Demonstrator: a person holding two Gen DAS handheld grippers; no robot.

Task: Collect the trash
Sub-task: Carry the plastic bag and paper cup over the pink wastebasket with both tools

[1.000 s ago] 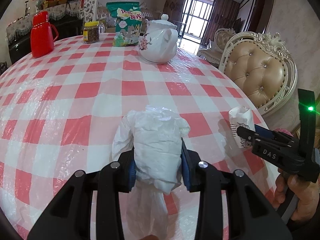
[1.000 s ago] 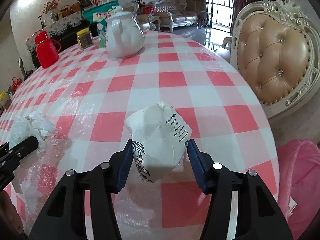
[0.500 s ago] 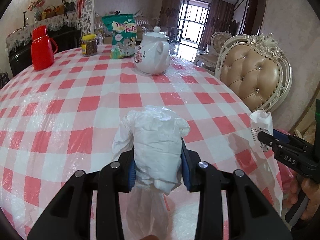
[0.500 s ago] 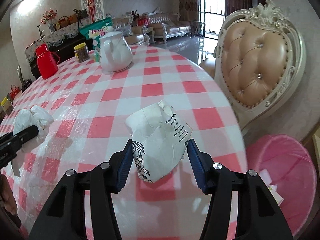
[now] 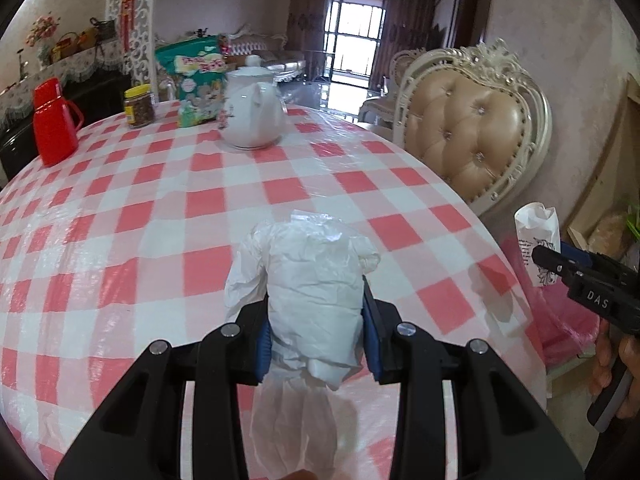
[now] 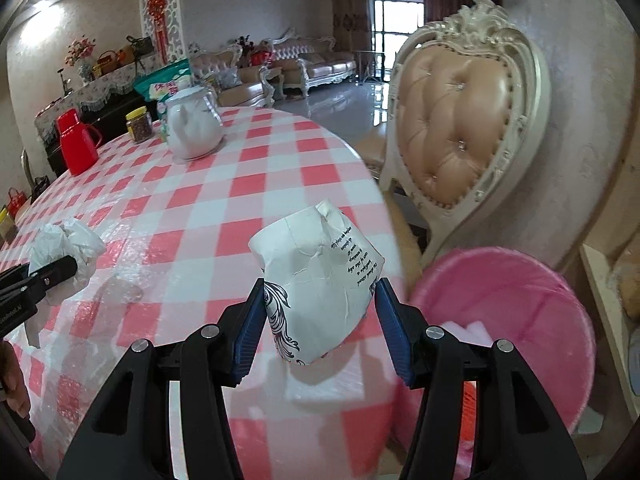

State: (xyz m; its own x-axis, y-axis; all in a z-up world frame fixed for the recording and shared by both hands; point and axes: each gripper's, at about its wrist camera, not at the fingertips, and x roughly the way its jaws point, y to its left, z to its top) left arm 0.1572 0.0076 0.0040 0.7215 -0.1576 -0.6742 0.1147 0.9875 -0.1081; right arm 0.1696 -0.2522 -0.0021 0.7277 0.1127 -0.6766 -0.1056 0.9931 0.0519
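My left gripper (image 5: 316, 320) is shut on a crumpled white plastic bag (image 5: 312, 280), held above the red-and-white checked tablecloth (image 5: 160, 208). A crushed white paper cup with black print (image 6: 320, 276) sits clamped between the blue pads of my right gripper (image 6: 320, 316), hanging over the table's right edge. Just right of it, on the floor, stands a pink-lined bin (image 6: 512, 312) holding some white scraps. From the left wrist view the right gripper (image 5: 552, 258) and its paper cup (image 5: 536, 232) appear at the right edge above the bin (image 5: 560, 320). The right wrist view catches the left gripper (image 6: 60, 270) with the bag (image 6: 64, 248) at far left.
A white teapot (image 5: 252, 112), a green snack bag (image 5: 196, 80), a jar with a yellow lid (image 5: 139, 106) and a red thermos jug (image 5: 54, 124) stand at the table's far side. A tufted beige chair (image 6: 460, 120) stands beside the table behind the bin.
Both grippers have carried their trash rightward and slightly up. The paper cup has gone from over the table to its right edge, and the pink bin has come fully into view.
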